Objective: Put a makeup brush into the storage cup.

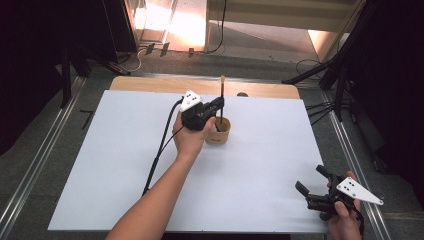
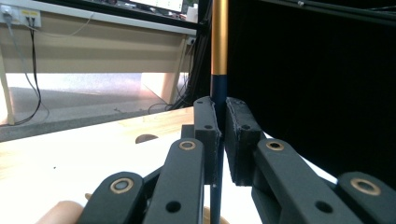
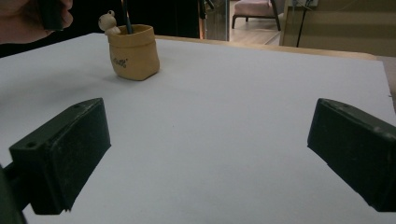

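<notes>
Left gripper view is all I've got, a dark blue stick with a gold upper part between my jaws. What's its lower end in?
Observer: The stick stands in a small tan pouch-shaped pen holder on the white table sheet.
Operator: Anything on that holder?
Observer: A little cream bear figure sits at its rim.
Operator: Where's my other gripper?
Observer: The right gripper is at the sheet's near right corner, jaws wide apart.

wooden table (image 1: 150, 84) | white sheet (image 1: 115, 165) covers it | tan pot (image 1: 220, 134) on sheet
</notes>
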Action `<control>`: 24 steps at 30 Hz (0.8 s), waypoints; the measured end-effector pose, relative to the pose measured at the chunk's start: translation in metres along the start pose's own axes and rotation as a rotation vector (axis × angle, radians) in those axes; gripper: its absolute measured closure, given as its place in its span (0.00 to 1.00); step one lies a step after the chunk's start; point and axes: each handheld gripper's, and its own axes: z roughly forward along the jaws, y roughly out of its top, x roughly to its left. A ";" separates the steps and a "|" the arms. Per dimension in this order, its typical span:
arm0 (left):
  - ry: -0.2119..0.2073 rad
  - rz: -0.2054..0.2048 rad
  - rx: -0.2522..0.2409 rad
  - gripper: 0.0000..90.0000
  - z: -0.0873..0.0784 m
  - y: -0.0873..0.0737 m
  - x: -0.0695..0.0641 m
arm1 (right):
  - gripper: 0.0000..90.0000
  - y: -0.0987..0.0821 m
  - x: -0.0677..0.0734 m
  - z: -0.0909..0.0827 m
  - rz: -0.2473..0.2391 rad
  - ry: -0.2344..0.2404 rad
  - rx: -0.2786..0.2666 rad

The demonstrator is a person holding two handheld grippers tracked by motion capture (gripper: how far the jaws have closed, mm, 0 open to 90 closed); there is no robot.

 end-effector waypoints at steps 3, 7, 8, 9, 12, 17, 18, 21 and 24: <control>0.004 -0.019 -0.014 0.95 0.001 -0.005 0.001 | 0.00 0.000 0.000 0.000 0.003 -0.001 0.002; 0.015 -0.016 -0.018 0.95 0.002 -0.013 0.003 | 0.00 -0.001 -0.001 0.000 0.001 -0.001 0.001; 0.019 -0.007 -0.010 0.95 0.002 -0.014 0.002 | 0.00 -0.001 -0.001 -0.001 0.001 -0.001 0.002; 0.021 0.003 -0.009 0.95 0.003 -0.015 0.002 | 0.00 -0.001 -0.001 0.000 0.002 -0.001 0.001; 0.041 0.024 -0.008 0.95 0.003 -0.018 0.001 | 0.00 -0.001 -0.001 0.000 0.008 0.001 0.002; 0.024 0.020 -0.026 0.95 0.002 -0.023 0.001 | 0.00 -0.001 -0.001 0.000 0.005 0.001 0.004; 0.028 0.016 -0.024 0.95 0.003 -0.024 0.001 | 0.00 -0.001 -0.001 0.000 0.005 0.000 0.004; 0.033 0.021 -0.022 0.94 0.003 -0.026 0.000 | 0.00 -0.001 -0.001 0.000 0.006 0.000 0.003; 0.029 0.037 -0.012 0.94 0.003 -0.029 -0.002 | 0.00 -0.001 -0.001 0.000 0.005 0.001 0.004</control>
